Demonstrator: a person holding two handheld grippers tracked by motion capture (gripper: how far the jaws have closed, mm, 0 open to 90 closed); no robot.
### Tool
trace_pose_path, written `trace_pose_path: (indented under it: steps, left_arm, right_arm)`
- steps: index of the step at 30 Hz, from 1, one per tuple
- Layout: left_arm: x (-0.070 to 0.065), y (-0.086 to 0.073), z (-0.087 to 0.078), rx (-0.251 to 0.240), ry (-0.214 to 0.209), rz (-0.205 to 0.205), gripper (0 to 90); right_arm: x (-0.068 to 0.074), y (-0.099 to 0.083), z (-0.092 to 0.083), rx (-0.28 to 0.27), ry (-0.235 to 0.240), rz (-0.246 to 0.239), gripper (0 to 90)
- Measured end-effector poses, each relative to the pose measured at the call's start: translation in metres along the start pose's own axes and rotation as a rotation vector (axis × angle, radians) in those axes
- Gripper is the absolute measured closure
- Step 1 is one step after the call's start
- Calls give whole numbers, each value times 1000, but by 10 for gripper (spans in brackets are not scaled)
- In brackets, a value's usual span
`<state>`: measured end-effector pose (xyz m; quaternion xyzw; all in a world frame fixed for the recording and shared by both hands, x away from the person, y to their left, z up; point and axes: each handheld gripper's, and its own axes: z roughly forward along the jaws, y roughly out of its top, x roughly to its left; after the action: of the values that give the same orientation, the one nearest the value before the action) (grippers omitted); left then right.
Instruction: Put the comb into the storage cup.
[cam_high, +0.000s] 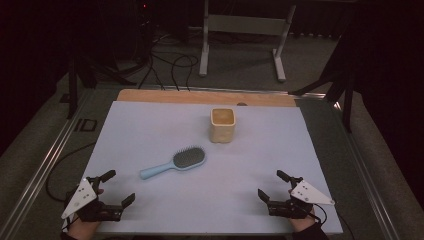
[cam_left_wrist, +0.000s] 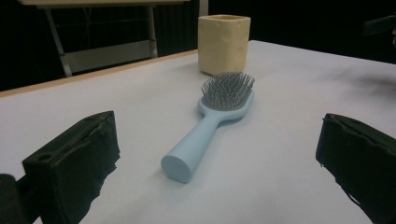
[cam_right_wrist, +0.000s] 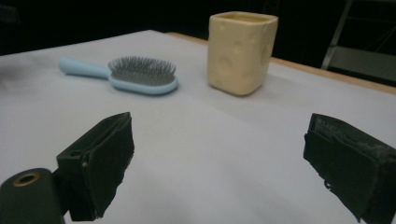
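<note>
Both grippers, left (cam_high: 119, 187) and right (cam_high: 272, 184), were held apart and empty at the worktop's (cam_high: 150, 130) near edge, the hairbrush (cam_high: 174, 162) left lying bristles-up, its handle turned toward the left gripper, beside the cup (cam_high: 222, 125).

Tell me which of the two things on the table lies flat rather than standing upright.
The light blue hairbrush lies flat, bristles up; the cream cup beyond it stands upright.
</note>
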<state>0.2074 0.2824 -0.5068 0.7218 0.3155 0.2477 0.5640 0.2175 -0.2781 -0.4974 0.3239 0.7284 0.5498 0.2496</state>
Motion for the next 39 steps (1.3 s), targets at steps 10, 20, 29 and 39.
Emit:
trace_pose_path:
  steps: [10, 20, 29, 39]
  left_arm:
    - [-1, 2, 0, 7, 4, 14, 0]
    - [-7, 16, -1, 11, -1, 69, 0]
    - [-5, 36, -9, -2, 9, 67, 0]
    - [-1, 67, -9, 6, -14, 73, 0]
  right_arm:
    - [5, 2, 0, 13, 28, -17, 86]
    - [6, 4, -1, -12, 27, -8, 86]
    - [8, 4, -2, -22, 29, -2, 86]
    - [9, 5, -1, -28, 31, 0, 86]
